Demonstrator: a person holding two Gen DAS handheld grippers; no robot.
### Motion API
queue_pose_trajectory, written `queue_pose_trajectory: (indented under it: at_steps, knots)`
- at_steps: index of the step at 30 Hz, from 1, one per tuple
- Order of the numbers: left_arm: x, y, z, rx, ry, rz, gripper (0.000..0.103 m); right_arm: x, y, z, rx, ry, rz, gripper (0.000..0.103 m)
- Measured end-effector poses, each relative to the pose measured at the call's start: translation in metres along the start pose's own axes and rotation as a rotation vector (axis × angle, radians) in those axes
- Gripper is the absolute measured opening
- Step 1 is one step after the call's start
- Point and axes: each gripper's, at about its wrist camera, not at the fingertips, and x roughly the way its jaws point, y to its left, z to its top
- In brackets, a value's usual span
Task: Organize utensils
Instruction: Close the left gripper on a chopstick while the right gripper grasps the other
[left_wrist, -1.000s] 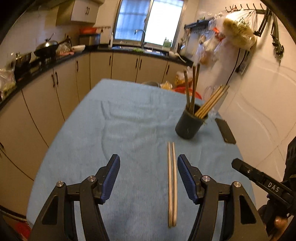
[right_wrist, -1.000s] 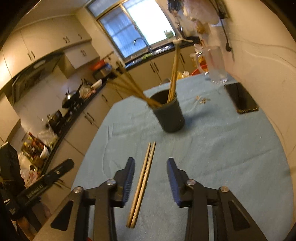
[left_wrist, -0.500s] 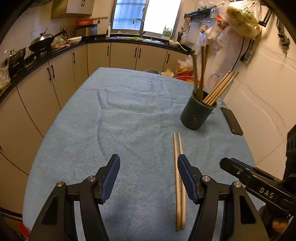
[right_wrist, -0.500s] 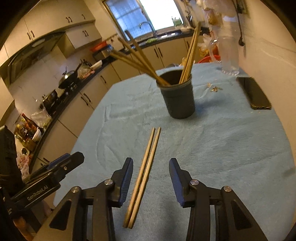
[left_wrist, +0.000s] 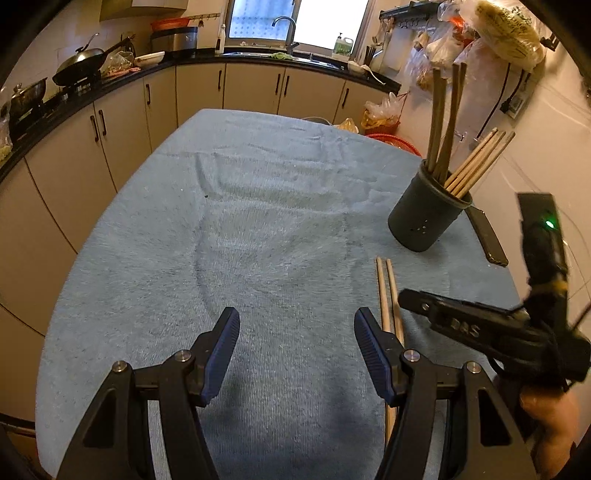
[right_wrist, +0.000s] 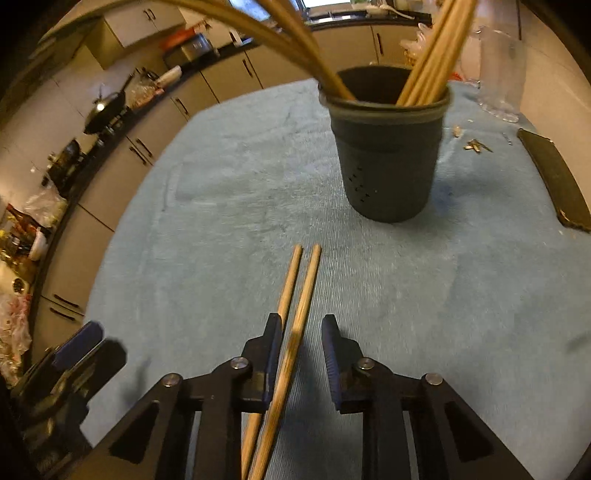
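Note:
A pair of wooden chopsticks lies on the blue cloth, pointing toward a dark round holder with several chopsticks standing in it. My right gripper straddles the near part of the pair, jaws narrowed but with a gap; the left pad is close against the chopsticks. In the left wrist view the pair lies right of my left gripper, which is open and empty over bare cloth. The holder stands at the far right there. The right gripper's body reaches in from the right over the chopsticks.
A black phone lies on the cloth right of the holder, also in the left wrist view. A clear glass jug stands behind it. Small scraps lie near the holder. Kitchen counters and cabinets ring the table.
My right gripper has moved down and forward over the chopsticks and its jaws have narrowed around them. The left gripper has drifted slightly left and stayed open.

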Motion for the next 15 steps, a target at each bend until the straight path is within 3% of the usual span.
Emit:
queue_pose_trajectory:
  at_steps: [8,15]
  knots:
    - [0.008,0.000,0.003,0.005,0.017,-0.008,0.065,0.024,0.014,0.010,-0.090,0.026,-0.114,0.014]
    - [0.025,-0.022,0.007,0.053,0.080,-0.065,0.065,0.011,-0.016,-0.002,-0.063,0.015,-0.092,0.011]
